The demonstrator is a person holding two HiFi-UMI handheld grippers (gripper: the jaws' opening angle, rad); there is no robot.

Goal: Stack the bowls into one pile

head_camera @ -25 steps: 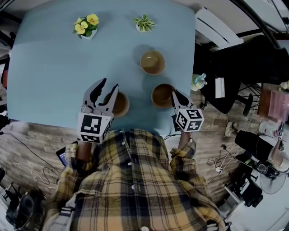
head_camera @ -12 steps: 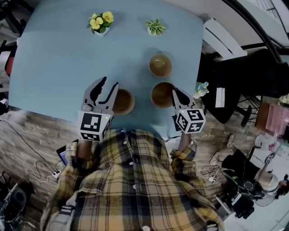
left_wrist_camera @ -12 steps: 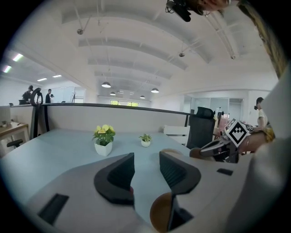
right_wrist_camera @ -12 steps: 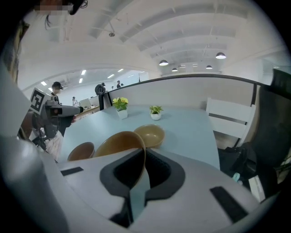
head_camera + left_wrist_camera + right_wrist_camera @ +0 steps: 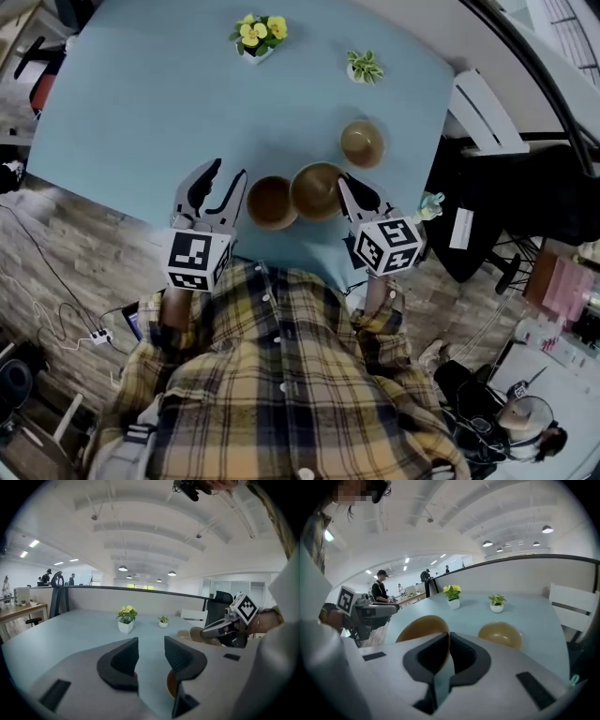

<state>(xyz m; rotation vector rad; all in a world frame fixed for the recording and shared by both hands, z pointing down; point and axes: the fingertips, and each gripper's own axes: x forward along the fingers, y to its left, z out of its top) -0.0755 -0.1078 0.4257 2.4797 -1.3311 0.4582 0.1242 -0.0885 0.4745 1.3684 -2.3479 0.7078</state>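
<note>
Three tan bowls are on or over the blue table (image 5: 131, 112). My right gripper (image 5: 347, 186) is shut on the rim of one bowl (image 5: 314, 189) and holds it tilted above the table; the rim sits between the pads (image 5: 446, 641), with the bowl (image 5: 419, 629) to their left. A second bowl (image 5: 270, 202) rests on the table just left of it, beside my left gripper (image 5: 228, 174), which is open and holds nothing (image 5: 150, 660). That bowl's rim (image 5: 170, 686) peeks out under the right jaw. The third bowl (image 5: 362, 142) (image 5: 500, 634) stands farther back.
A pot of yellow flowers (image 5: 258, 36) and a small green plant (image 5: 364, 66) stand at the table's far edge. A bottle (image 5: 429, 202) and a white chair (image 5: 473, 103) are off the table's right side. The near edge lies just under both grippers.
My right gripper has lifted its bowl off the table and carried it left, up against the bowl by my left gripper. The left gripper has shifted a little and stays open.
</note>
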